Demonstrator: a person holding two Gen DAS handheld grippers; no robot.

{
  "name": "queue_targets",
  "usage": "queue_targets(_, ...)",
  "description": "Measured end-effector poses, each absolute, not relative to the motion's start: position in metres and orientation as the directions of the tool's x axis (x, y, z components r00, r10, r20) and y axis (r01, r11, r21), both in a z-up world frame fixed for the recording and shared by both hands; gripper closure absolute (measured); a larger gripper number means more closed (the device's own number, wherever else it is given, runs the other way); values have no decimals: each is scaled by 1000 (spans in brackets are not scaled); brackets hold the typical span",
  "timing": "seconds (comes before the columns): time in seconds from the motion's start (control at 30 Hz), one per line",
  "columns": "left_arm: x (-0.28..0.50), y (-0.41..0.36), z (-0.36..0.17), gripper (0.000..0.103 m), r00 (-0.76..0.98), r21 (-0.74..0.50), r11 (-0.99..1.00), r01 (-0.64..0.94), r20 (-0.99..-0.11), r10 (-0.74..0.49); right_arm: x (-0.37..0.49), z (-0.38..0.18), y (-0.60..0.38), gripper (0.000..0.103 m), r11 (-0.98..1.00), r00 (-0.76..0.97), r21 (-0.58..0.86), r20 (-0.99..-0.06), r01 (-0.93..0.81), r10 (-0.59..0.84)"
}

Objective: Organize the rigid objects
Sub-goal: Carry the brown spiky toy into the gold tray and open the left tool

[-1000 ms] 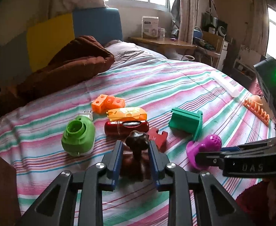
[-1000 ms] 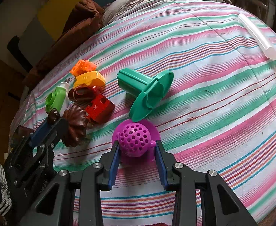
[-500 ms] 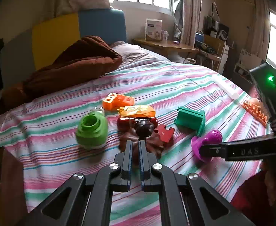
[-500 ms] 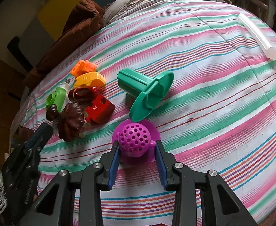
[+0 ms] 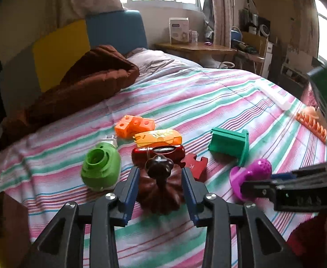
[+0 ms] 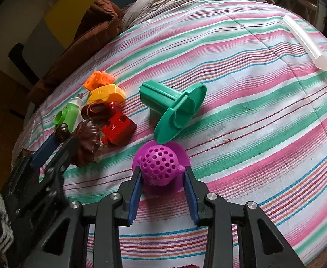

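A brown fluted mould with a knob point(image 5: 160, 185) lies on the striped bed between the fingers of my left gripper point(image 5: 160, 178), which is open around it; it also shows in the right wrist view point(image 6: 86, 141). My right gripper point(image 6: 162, 176) is shut on a purple perforated ball toy point(image 6: 159, 164), also seen from the left wrist point(image 5: 252, 174). Nearby lie a green round toy point(image 5: 101, 167), dark red piece point(image 5: 161, 153), red puzzle block point(image 6: 118, 128), yellow piece point(image 5: 159, 137), orange block point(image 5: 134, 122) and teal flanged piece point(image 6: 172, 106).
A brown blanket point(image 5: 80, 87) is heaped at the head of the bed. A white tube point(image 6: 306, 42) and an orange ridged piece point(image 5: 310, 122) lie at the far right edge. A desk point(image 5: 196, 47) stands beyond the bed.
My left gripper, shut and drawn back half a second ago, has opened and moved forward around the brown mould. The right gripper has held still on the purple toy.
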State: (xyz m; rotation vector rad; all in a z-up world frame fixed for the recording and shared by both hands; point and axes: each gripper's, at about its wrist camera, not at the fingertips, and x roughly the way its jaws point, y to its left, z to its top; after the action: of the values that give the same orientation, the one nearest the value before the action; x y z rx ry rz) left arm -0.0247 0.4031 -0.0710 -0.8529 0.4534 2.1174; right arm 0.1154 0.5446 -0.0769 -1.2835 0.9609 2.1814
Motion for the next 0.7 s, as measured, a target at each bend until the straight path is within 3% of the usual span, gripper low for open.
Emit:
queue_targets(0.1,-29,404,-75,86,-440,1,-620,-784,-705,556,115,-77,546,66,-666,-480,349,-877,-659,15)
queue_targets(0.7,-6,326,-52,90,-424,-95,-621,-778,-649,631,111,-74,535,67,-711,-512,380,-859,-592,-32)
